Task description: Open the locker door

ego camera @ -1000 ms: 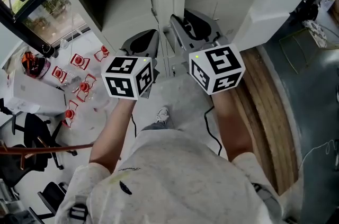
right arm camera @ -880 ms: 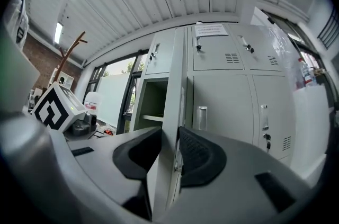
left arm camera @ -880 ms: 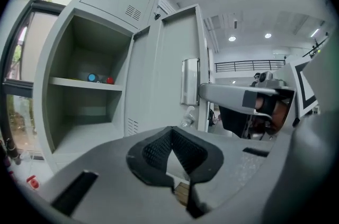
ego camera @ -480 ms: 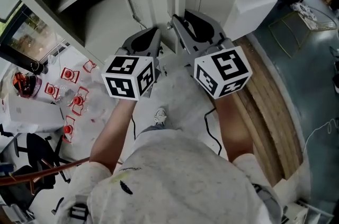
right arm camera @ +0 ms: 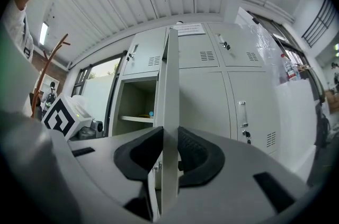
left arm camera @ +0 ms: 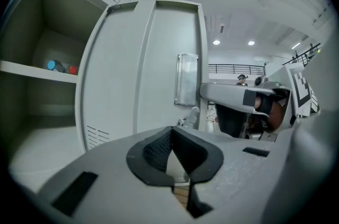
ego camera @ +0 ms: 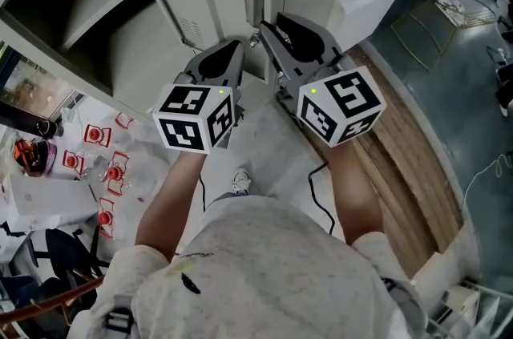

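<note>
The locker door (right arm camera: 170, 80) stands ajar, its upright free edge running between the fingers of the right gripper (right arm camera: 169, 138), which have just been closing and now clamp it; the left gripper (left arm camera: 170, 135), fingers pinched together on nothing, faces the door's broad side.

Locker door (right arm camera: 169, 85) edge stands between right gripper (right arm camera: 168, 157) jaws; shelf (right arm camera: 139, 119) behind-left, seemingly holding small items.
</note>
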A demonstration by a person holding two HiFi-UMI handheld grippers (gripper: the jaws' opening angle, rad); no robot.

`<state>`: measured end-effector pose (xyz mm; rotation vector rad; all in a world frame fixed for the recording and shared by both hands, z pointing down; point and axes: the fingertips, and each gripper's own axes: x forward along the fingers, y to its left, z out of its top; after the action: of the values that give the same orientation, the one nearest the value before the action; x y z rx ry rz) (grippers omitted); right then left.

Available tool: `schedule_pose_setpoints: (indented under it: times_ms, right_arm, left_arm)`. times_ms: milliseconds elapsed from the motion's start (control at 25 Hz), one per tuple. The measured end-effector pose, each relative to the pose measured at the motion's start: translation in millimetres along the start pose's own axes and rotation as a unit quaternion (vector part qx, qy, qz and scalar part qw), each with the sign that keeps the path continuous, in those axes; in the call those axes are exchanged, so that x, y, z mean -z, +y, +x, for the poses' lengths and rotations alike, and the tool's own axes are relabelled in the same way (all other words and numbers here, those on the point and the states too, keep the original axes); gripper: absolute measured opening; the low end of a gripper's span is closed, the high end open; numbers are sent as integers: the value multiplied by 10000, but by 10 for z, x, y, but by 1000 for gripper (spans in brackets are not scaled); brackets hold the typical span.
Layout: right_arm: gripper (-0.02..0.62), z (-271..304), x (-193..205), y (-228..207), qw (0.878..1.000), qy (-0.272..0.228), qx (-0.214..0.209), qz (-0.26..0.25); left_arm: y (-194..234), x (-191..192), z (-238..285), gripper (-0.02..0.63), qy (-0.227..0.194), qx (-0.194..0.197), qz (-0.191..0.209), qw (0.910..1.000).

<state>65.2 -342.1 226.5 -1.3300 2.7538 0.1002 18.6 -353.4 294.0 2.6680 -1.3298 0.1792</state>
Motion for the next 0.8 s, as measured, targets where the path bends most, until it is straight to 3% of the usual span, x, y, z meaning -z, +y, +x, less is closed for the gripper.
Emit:
schedule_pose_setpoints:
  times_ms: [320, 800]
  right_arm:
    - [81, 13, -7, -69, 10000, -67, 52, -6]
    - [83, -35, -31, 40, 9998, -40, 196, -93]
  left_arm:
    - [5, -8, 138, 6, 25, 208, 4, 9998]
    - [76, 46, -145, 6, 16, -84, -133, 9999]
